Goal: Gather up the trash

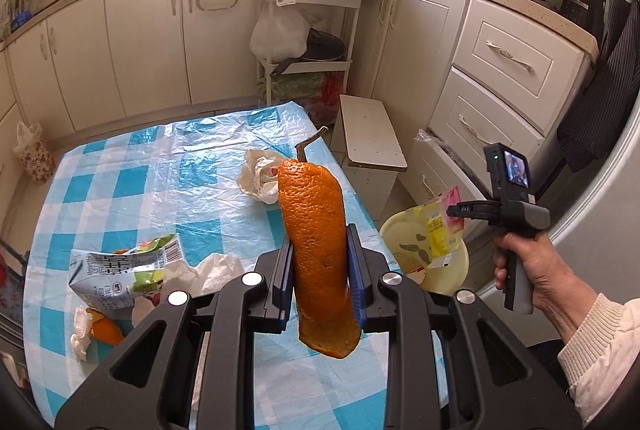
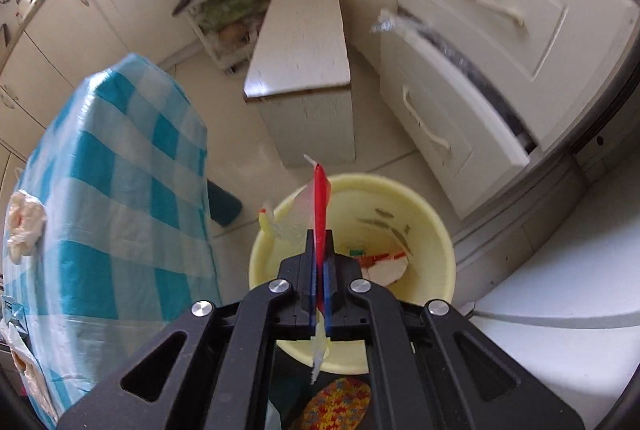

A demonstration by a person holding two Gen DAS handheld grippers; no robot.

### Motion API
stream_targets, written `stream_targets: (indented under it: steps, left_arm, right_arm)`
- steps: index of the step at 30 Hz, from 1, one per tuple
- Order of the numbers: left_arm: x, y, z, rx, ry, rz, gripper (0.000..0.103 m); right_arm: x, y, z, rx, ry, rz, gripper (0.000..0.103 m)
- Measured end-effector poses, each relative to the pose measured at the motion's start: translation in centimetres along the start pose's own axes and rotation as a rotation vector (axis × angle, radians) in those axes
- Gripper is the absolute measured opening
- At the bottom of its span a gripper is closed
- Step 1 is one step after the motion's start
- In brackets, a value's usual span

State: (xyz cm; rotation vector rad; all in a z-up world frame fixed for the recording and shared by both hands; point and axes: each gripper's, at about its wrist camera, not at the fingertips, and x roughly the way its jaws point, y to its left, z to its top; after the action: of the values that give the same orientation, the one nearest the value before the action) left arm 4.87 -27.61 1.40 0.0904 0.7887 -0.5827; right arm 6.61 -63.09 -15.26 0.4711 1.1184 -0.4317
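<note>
Left tool (image 1: 319, 266) clamping orange peel (image 1: 316, 250), right tool (image 2: 319, 262) pinching wrapper (image 2: 319, 206) over bin (image 2: 436, 230) — carton (image 1: 116, 270) print unreadable

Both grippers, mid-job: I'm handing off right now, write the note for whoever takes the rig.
Left gripper: shut on an orange peel, held above the table.
Right gripper: shut on a plastic wrapper, over the yellow bin on the floor.
Done: some scraps already in the bin.
Left: release the wrapper, bin the peel, then clear the crushed carton, tissues, another peel piece and crumpled bag.
</note>
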Motion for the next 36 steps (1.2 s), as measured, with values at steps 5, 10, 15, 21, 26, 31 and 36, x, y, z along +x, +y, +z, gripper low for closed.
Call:
stream_targets:
  steps: [5, 10, 15, 21, 26, 31, 36]
  left_arm:
    - [1.4, -1.6, 0.2, 0.005, 0.024, -0.033, 0.022]
    - [3.2, -3.4, 0.5, 0.004, 0.068, -0.096, 0.022]
    - [7.0, -5.9, 0.6, -0.023, 0.163, -0.182, 0.022]
    - [12.8, -9.8, 0.6, -0.054, 0.256, -0.240, 0.022]
    - [18.0, -13.6, 1.1, -0.092, 0.329, -0.273, 0.022]
    - [20.0, -14.8, 1.9, -0.097, 0.341, -0.261, 0.022]
    - [17.5, -12.5, 1.7, -0.021, 0.272, -0.199, 0.023]
  right_arm:
    - [1.0, -1.0, -0.3, 0.032, 0.068, -0.015, 0.052]
    - [-2.6, -1.6, 0.4, 0.123, -0.033, 0.056, 0.057]
    - [-11.1, 0.9, 1.1, 0.105, -0.325, 0.169, 0.073]
    - [-18.1, 2.2, 0.0, 0.047, -0.639, 0.172, 0.082]
    - [-18.3, 1.3, 0.3, 0.058, -0.671, 0.133, 0.082]
    - [-18.4, -0.6, 1.0, 0.095, -0.674, 0.136, 0.082]
    - [-18.9, -3.1, 1.0, 0.120, -0.645, 0.106, 0.082]
